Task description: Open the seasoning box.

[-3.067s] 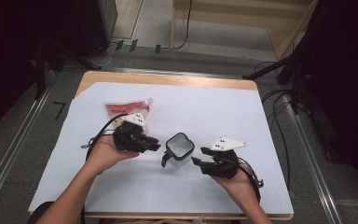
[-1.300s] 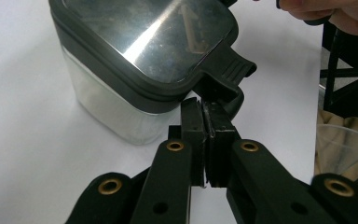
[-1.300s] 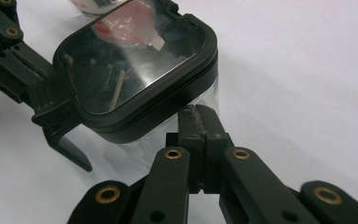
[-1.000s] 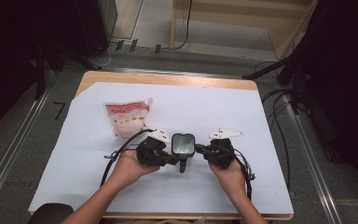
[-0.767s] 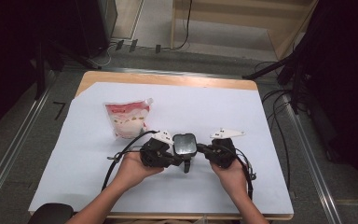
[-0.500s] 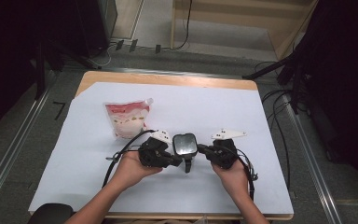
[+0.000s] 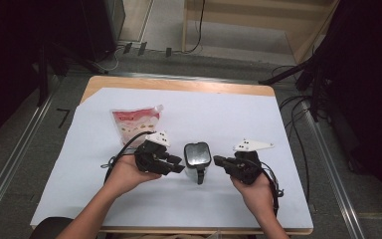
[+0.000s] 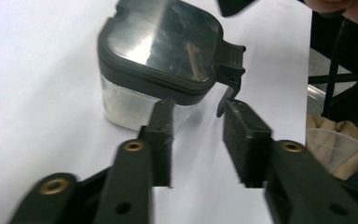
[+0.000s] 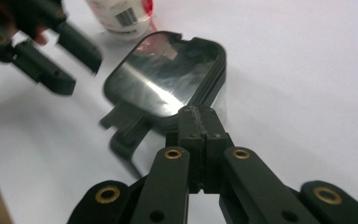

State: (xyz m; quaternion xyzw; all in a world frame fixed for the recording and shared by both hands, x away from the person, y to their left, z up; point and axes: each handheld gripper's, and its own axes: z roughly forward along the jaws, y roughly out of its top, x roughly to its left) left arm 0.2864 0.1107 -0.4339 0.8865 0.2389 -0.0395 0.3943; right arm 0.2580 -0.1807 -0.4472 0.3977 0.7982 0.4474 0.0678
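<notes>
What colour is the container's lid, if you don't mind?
Glossy black lid, seen best in the left gripper view.

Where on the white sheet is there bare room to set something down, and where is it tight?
Free: the sheet's far right part beyond the right gripper, and the near strip between the forearms. Crowded: the middle, where the left gripper and right gripper flank the lidded container, and far left by the pouch.

Obstacles mid-table, open sheet around

A square, dark-lidded clear container (image 7: 197, 155) stands centre frame, a red-and-white pouch (image 7: 134, 122) upper left; the white table cover (image 7: 288, 204) lies bare lower right.
</notes>
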